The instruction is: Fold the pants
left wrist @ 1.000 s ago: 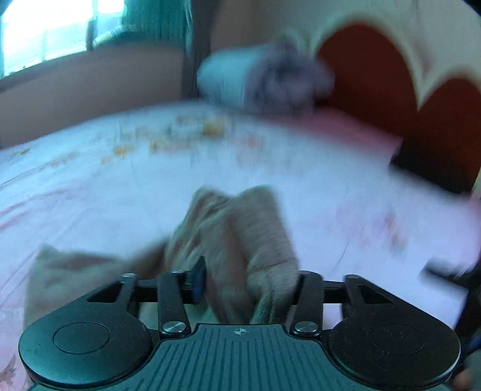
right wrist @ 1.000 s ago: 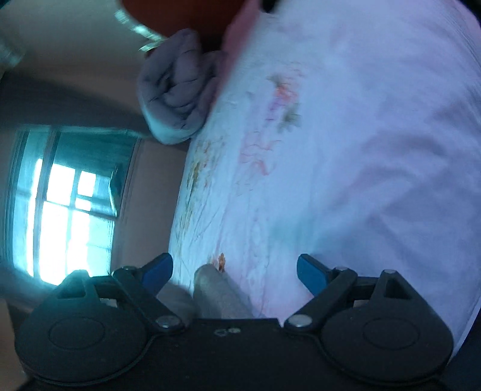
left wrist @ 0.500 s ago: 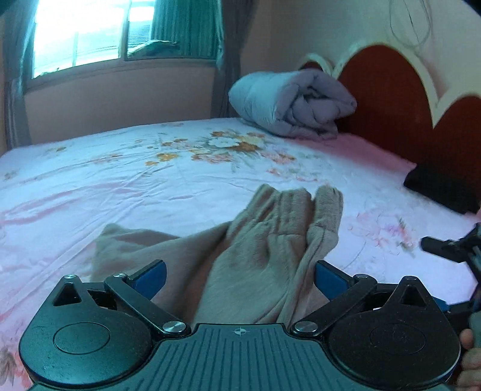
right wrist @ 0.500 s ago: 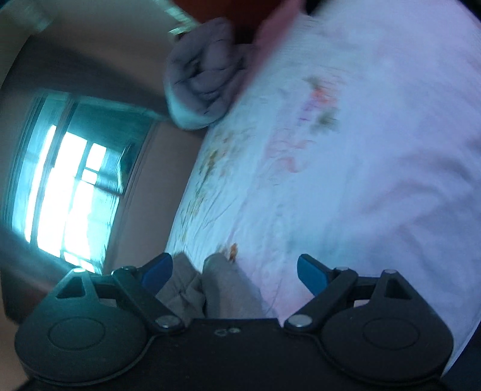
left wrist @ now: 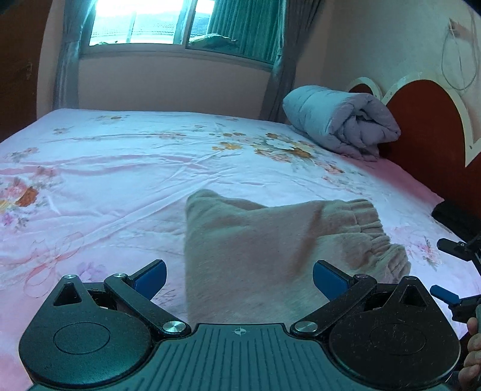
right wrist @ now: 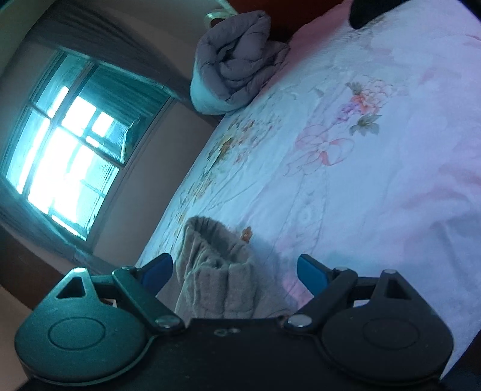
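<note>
Beige fleece pants [left wrist: 270, 249] lie folded over on the pink floral bed sheet [left wrist: 120, 168], cuffed ends toward the right. My left gripper [left wrist: 239, 276] is open and empty, its blue pads just above the near part of the pants. My right gripper [right wrist: 234, 269] is open and empty, held tilted, with the bunched pants [right wrist: 216, 270] lying between and below its fingers. The right gripper's fingers [left wrist: 451, 249] also show at the right edge of the left wrist view.
A rolled grey quilt [left wrist: 339, 126] lies at the head of the bed by the red headboard [left wrist: 427, 120]. A dark object [left wrist: 457, 219] sits at the bed's right edge. A window [left wrist: 168, 24] with curtains is behind.
My left gripper has opened and let go of the pants, which have dropped onto the sheet. Both grippers have drawn back, so more of the pants shows.
</note>
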`<state>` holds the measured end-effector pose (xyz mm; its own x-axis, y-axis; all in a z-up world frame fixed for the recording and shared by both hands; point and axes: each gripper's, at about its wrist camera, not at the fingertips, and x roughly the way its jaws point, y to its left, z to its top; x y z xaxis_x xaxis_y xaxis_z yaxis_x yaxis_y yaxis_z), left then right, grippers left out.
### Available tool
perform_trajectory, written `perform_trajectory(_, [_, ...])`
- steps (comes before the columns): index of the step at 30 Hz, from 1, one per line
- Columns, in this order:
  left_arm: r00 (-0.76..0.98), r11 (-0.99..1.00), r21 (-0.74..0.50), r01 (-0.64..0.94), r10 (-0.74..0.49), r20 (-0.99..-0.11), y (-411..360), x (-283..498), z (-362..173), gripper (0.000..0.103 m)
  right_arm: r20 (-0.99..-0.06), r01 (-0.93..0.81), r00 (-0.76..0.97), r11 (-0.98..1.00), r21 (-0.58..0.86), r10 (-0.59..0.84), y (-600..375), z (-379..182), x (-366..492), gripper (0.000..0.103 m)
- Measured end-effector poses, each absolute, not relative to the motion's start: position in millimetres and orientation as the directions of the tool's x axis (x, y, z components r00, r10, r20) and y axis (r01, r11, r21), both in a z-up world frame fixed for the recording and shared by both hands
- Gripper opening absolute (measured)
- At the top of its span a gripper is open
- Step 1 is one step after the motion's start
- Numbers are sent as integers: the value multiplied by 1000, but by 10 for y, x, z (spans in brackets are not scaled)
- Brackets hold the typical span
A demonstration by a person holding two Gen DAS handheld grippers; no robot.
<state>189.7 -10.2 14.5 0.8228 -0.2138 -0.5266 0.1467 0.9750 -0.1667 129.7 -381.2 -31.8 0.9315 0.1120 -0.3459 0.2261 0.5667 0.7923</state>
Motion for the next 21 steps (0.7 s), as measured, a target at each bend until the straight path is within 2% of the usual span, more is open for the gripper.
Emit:
perform_trajectory(5, [826,975,-184,127,-207,-525,31,1863,109,103,-356,216,927,605,766,120,-3709,-258,1337,81])
perform_trajectory(7, [826,975,-184,123,-203,-525,82,1861,83,103,-339,180,928,606,775,157,-3693,-241,1359,68])
perform_trajectory(8, [828,976,-185,118,-199,-524,121,1860,64,103,-322,149,927,601,785,191,-3684,-236,1379,53])
perform_trajectory(9, [828,976,-188,111,-195,-526,152,1857,48,103,-308,123,925,592,797,222,-3663,-230,1406,42])
perform_trajectory(10, [827,976,-193,101,-190,-530,204,1852,26,103,-301,106,922,585,804,246,-3640,-217,1433,40])
perform_trajectory(13, [825,976,-202,86,-184,-535,303,1836,-13,103,-288,79,915,572,816,284,-3570,-168,1506,38])
perform_trajectory(18, [823,983,-167,74,-155,-547,500,1654,-96,103,-383,167,872,552,817,304,-3507,-250,1662,38])
perform_trajectory(21, [798,971,-204,125,-221,-561,630,1517,-176,103,-437,219,848,553,804,301,-3473,-320,1762,36])
